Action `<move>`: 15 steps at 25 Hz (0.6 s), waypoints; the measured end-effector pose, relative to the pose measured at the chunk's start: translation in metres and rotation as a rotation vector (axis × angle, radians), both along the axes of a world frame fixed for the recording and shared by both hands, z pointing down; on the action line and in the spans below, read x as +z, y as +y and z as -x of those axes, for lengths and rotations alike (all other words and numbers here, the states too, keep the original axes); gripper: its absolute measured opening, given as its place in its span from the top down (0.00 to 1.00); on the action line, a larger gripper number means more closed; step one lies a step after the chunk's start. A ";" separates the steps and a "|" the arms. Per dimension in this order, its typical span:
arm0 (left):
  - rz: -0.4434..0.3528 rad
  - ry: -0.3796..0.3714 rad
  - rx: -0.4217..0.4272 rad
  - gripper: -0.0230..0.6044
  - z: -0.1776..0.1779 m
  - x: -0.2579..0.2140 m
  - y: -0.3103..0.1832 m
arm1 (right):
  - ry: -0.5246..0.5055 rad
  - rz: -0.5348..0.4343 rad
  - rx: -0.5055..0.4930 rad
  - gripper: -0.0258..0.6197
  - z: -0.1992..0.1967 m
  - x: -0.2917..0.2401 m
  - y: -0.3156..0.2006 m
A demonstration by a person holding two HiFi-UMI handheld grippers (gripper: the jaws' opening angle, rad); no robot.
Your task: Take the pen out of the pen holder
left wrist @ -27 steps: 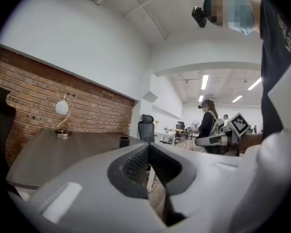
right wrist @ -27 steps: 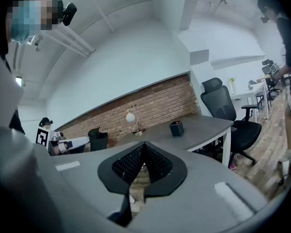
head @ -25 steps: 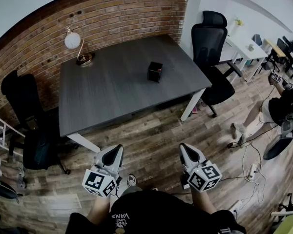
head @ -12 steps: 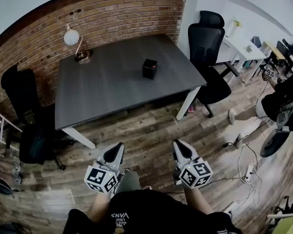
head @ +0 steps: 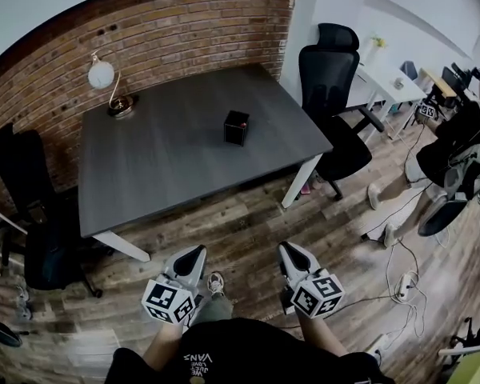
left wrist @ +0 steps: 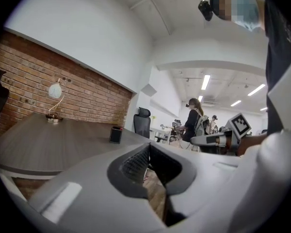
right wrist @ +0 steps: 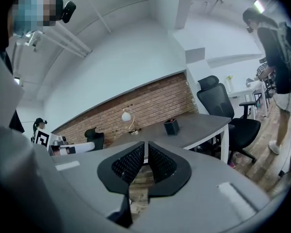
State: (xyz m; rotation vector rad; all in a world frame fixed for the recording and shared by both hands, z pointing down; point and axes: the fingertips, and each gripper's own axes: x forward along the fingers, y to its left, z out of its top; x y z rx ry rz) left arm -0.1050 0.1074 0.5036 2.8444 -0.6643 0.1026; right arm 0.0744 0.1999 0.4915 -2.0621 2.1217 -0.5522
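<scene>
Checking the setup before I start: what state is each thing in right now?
Pen holder, upright on the table, untouched.
Pen, red tip seems to peek from holder; too small to be sure.
Lamp, upright on table; lit or not unclear.
Left gripper, fingers shut, empty, short of table.
Right gripper, fingers shut, empty, short of table.

Grey table [head: 160,166] against brick wall [head: 184,22]. Lamp [head: 102,76] on its far left corner. One chair [head: 24,182] at left, second chair [head: 328,70] at right. Wood floor [head: 248,222].
</scene>
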 end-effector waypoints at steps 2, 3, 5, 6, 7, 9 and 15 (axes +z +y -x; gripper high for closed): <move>-0.002 0.002 0.015 0.88 -0.005 0.000 -0.018 | -0.003 0.010 0.006 0.95 -0.003 0.002 -0.016; -0.002 0.003 0.021 0.88 -0.007 0.001 -0.028 | -0.004 0.014 0.009 0.95 -0.004 0.003 -0.024; -0.003 0.007 0.033 0.88 -0.012 0.001 -0.048 | -0.009 0.019 0.014 0.95 -0.007 0.006 -0.043; -0.005 0.007 0.037 0.88 -0.015 0.000 -0.058 | -0.012 0.021 0.014 0.95 -0.008 0.007 -0.052; -0.008 0.005 0.040 0.88 -0.018 0.000 -0.067 | -0.016 0.024 0.014 0.94 -0.010 0.009 -0.061; -0.011 0.003 0.049 0.88 -0.024 0.000 -0.085 | -0.021 0.028 0.018 0.87 -0.013 0.010 -0.077; -0.009 0.001 0.096 0.88 -0.037 -0.002 -0.133 | -0.016 0.032 0.040 0.83 -0.021 0.008 -0.125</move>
